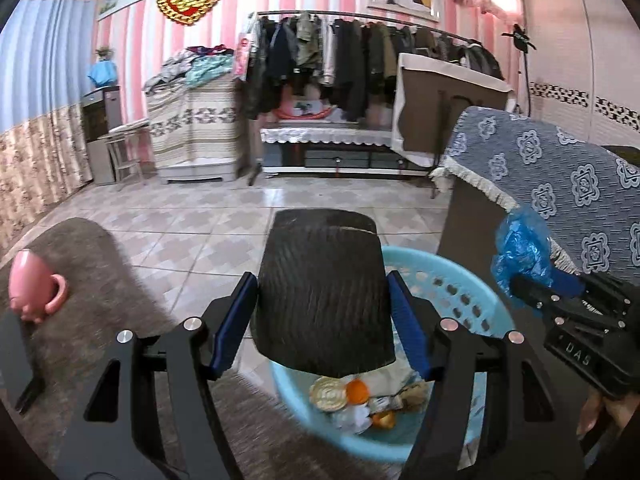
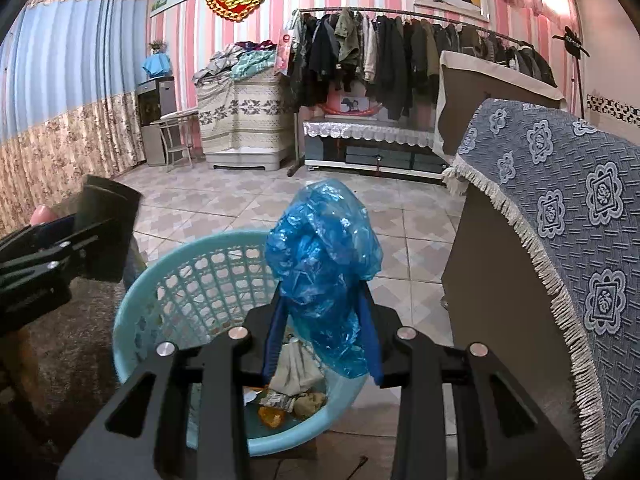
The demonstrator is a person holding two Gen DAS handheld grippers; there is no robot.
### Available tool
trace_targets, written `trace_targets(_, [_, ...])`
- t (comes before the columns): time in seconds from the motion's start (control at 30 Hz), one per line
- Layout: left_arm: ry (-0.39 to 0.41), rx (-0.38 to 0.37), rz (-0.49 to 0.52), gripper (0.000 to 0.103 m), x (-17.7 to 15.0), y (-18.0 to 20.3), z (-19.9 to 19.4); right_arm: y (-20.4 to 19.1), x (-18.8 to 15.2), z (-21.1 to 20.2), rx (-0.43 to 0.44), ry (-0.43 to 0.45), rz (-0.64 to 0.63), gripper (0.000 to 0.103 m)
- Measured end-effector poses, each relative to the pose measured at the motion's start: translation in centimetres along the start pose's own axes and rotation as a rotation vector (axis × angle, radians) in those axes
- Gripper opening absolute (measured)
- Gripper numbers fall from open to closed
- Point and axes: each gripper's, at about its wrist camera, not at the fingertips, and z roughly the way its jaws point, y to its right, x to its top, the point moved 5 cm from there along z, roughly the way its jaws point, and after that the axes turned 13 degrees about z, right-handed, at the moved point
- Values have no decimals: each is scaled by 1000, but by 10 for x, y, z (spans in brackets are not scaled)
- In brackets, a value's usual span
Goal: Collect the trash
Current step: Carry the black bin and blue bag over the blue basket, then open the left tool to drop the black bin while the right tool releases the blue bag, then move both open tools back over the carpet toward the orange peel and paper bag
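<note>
left claw [image 1: 324, 304] pinches a black cup above the basket [image 1: 460, 280]; right claw [image 2: 324, 320] pinches blue plastic [image 2: 324, 264].

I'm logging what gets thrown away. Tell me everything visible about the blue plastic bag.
The blue plastic bag is thin, translucent, glossy film, crumpled into a loose wad. The right gripper is shut on its lower part, blue fingers pressing both sides; the upper part puffs out above them. It hangs over the light blue basket, not touching it, beside the cloth-covered furniture.
</note>
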Motion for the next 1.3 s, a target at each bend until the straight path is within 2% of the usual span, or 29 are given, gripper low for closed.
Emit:
trace_targets(0.2, [1, -36, 22, 65, 12, 19, 19, 15, 3, 3, -20, 2, 30, 34])
trace_targets(0.27, [-3, -29, 28, 70, 13, 19, 22, 16, 1, 5, -25, -5, 29, 34])
trace_targets(0.33, [4, -11, 17, 84, 12, 13, 20, 16, 0, 6, -26, -7, 26, 34])
trace_targets(0.5, [6, 48, -23, 95, 5, -12, 9, 10, -4, 9, -22, -13, 19, 34])
trace_targets(0.77, [0, 129, -95, 97, -11, -58, -17, -12, -6, 24, -5, -20, 1, 34])
trace_targets(1.03, [-10, 212, -116, 97, -28, -88, -48, -45, -4, 46, -1, -25, -48, 35])
trace_targets(1.1, [-12, 231, -123, 97, -33, -95, -56, -48, -3, 50, -7, -32, -49, 40])
trace_targets(1.13, [-13, 244, -128, 97, -37, -100, -62, -50, -2, 51, -9, -33, -47, 52])
trace_targets(1.17, [-13, 250, -132, 97, -38, -103, -65, -51, -1, 51, -8, -30, -43, 69])
trace_targets(1.3, [-22, 294, -166, 97, -52, -124, -87, -58, 2, 44, -10, -14, -61, 82])
